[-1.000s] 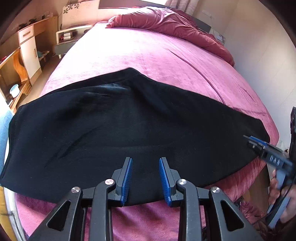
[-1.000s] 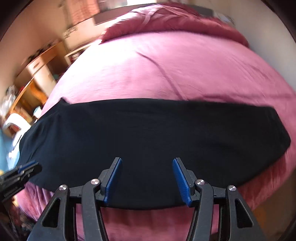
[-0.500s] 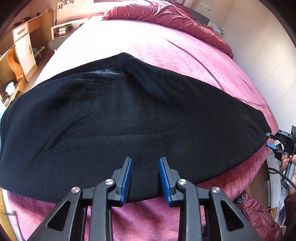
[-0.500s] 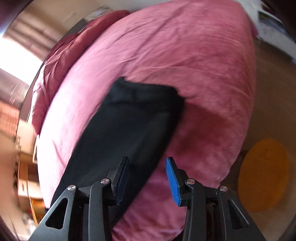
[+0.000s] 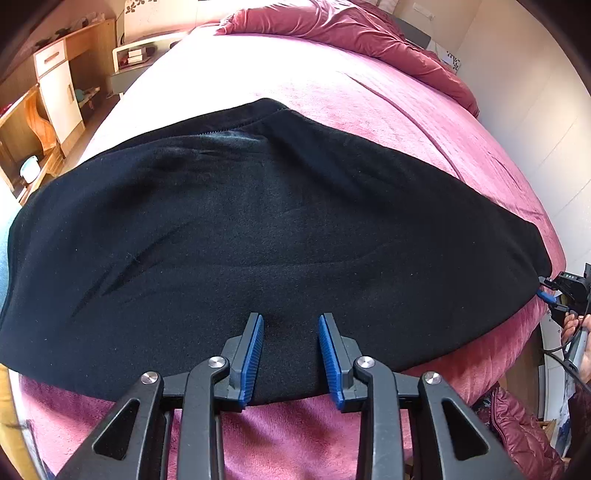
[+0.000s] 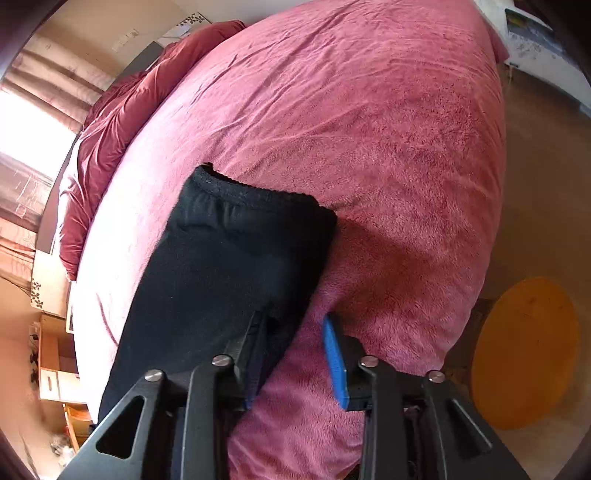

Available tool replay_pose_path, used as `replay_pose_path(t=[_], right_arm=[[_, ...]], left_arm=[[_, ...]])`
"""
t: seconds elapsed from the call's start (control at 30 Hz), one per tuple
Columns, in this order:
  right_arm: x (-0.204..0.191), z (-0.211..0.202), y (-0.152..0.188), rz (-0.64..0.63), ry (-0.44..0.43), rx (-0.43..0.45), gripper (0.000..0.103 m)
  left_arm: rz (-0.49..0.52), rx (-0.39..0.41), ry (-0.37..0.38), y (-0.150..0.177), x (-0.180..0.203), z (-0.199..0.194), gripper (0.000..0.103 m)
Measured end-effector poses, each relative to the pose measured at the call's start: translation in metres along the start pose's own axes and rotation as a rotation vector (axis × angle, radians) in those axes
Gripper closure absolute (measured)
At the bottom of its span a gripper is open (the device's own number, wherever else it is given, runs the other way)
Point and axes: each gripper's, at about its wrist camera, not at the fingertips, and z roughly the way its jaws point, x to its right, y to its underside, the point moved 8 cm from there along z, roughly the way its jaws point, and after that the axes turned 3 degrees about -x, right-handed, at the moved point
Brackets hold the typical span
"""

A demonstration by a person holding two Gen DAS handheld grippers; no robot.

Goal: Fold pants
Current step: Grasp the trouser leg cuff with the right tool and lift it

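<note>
Black pants [image 5: 280,229] lie folded lengthwise across the pink bed [image 5: 332,92], reaching from its left side to its right. My left gripper [image 5: 291,321] hovers over the middle of their near edge; its jaws are opening, with flat cloth beneath and nothing pinched. The right gripper [image 6: 293,319] is at the pants' right end [image 6: 236,266], close to the elastic waistband [image 6: 240,188]. Its jaws are opening too: the left finger rests on the black cloth, the right finger [image 6: 334,354] is over the blanket. In the left wrist view the right gripper [image 5: 543,287] shows at the pants' far right tip.
A crumpled maroon duvet [image 5: 351,33] lies at the head of the bed. Wooden cabinets [image 5: 55,88] stand left of it. An orange round mat [image 6: 524,354] lies on the floor past the bed's corner. A hand [image 5: 570,325] and a maroon jacket [image 5: 517,424] are at the right.
The right gripper swung from the middle of the pants to their right end, rolled over and narrowed its jaws. The left gripper stayed over the near edge.
</note>
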Motion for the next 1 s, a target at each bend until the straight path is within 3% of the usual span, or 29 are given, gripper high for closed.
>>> replay_pose_path(t=[0.1,0.2,0.4,0.5,0.6,0.73,1.0], right_arm=[[0.002,-0.006,0.012,0.006,-0.061,-0.019,0.053],[-0.002,-0.003,0.021,0.003,-0.097,-0.028,0.049],[-0.005,0.007,0.024,0.040,-0.164,-0.036,0.031],[-0.006,0.010,0.021,0.057,-0.177,-0.028,0.029],[-0.015,0.014,0.010,0.076,-0.194,-0.021,0.029],[-0.026,0.019,0.001,0.071,-0.207,-0.024,0.041],[-0.015,0.025,-0.006,0.116,-0.237,-0.047,0.054]], left_arm=[[-0.005,0.014,-0.009,-0.002,0.004,-0.002,0.068],[-0.002,0.025,-0.023,0.000,0.008,-0.005,0.067],[0.015,0.070,-0.052,-0.003,0.008,-0.020,0.067],[0.025,0.102,-0.070,-0.006,0.012,-0.027,0.066],[0.035,0.127,-0.076,-0.008,0.015,-0.034,0.066],[0.034,0.121,-0.066,-0.007,0.017,-0.031,0.065],[0.021,0.118,-0.058,-0.007,0.013,-0.031,0.065]])
